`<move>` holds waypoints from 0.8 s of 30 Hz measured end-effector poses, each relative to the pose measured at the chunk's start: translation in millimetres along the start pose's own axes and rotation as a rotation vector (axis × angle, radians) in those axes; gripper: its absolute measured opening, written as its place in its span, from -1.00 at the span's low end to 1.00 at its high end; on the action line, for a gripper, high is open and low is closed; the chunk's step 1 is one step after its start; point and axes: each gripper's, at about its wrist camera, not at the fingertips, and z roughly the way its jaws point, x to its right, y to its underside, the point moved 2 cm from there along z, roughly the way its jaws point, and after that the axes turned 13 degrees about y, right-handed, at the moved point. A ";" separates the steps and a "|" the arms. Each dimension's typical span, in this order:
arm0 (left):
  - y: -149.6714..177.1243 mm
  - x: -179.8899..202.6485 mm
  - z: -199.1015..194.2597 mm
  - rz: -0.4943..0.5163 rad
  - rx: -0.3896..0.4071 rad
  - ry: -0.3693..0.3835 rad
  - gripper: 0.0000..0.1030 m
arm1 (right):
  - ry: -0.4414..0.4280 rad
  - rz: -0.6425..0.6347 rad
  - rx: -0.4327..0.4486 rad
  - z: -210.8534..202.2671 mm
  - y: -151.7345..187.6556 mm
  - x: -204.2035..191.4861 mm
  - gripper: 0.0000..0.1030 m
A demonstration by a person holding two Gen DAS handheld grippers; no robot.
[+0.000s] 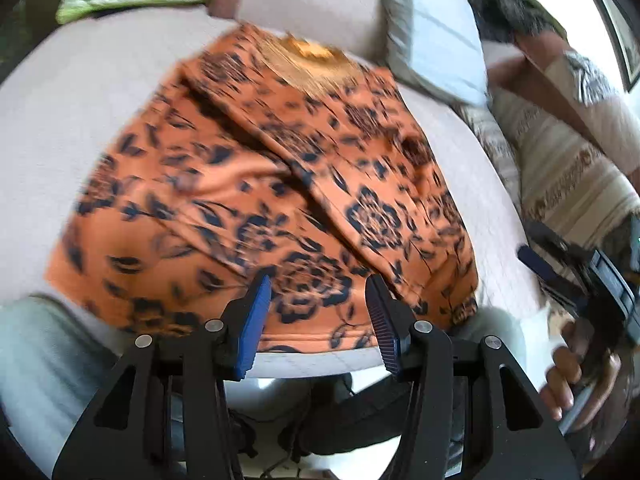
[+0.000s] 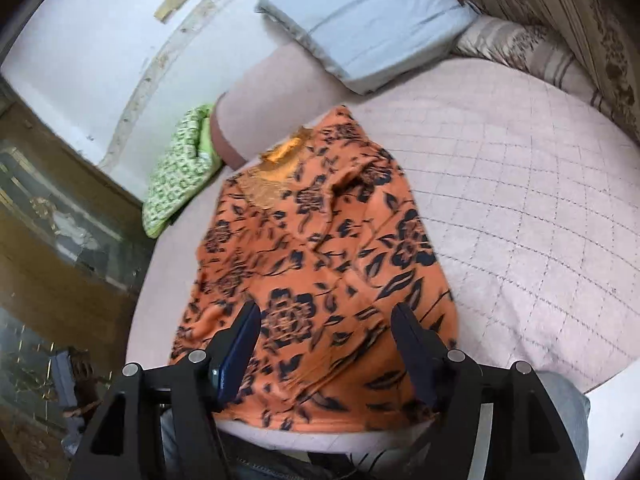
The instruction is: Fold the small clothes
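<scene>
An orange floral top lies on the bed, neck end far, hem nearest both tools. Left tool and right tool hang over the hem, released and empty, about equally near.

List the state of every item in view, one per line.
orange floral garment: partly folded, lying on the bed, released
left gripper: open, empty, above the garment's near edge
right gripper: open, empty
green patterned cloth: folded, at the bed's edge
grey pillow: lying flat
</scene>
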 end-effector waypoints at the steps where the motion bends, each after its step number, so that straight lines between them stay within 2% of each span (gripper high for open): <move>1: -2.5 0.2 -6.9 0.005 0.019 -0.012 -0.05 | -0.003 -0.011 0.009 -5.1 1.7 -6.2 0.27; 4: -13.4 7.4 -33.5 0.059 0.097 -0.103 -0.05 | -0.002 -0.064 0.036 -27.5 2.0 -29.5 0.27; 5: -19.5 9.7 -46.0 0.084 0.146 -0.174 -0.04 | 0.002 -0.077 0.052 -35.3 0.8 -35.9 0.27; 8: -33.3 18.1 -69.8 0.129 0.237 -0.291 -0.01 | 0.102 -0.120 0.130 -62.0 -6.6 -58.9 0.27; 10: -40.1 19.9 -83.3 0.137 0.278 -0.318 -0.01 | 0.183 -0.176 0.179 -76.8 -12.5 -77.1 0.27; 12: -46.3 24.6 -100.3 0.152 0.338 -0.333 -0.01 | 0.223 -0.206 0.207 -88.0 -18.5 -92.5 0.27; 14: -49.9 25.5 -112.4 0.162 0.355 -0.362 -0.01 | 0.187 -0.241 0.214 -96.0 -22.3 -106.6 0.27; 17: -51.2 26.3 -120.3 0.166 0.374 -0.414 -0.01 | 0.128 -0.221 0.221 -103.3 -27.0 -116.6 0.27; 19: -51.3 25.3 -122.1 0.170 0.377 -0.417 -0.01 | 0.103 -0.231 0.205 -102.4 -29.7 -126.4 0.27; 24: -52.8 19.6 -118.1 0.150 0.342 -0.405 -0.01 | 0.114 -0.312 0.184 -95.2 -30.5 -149.4 0.26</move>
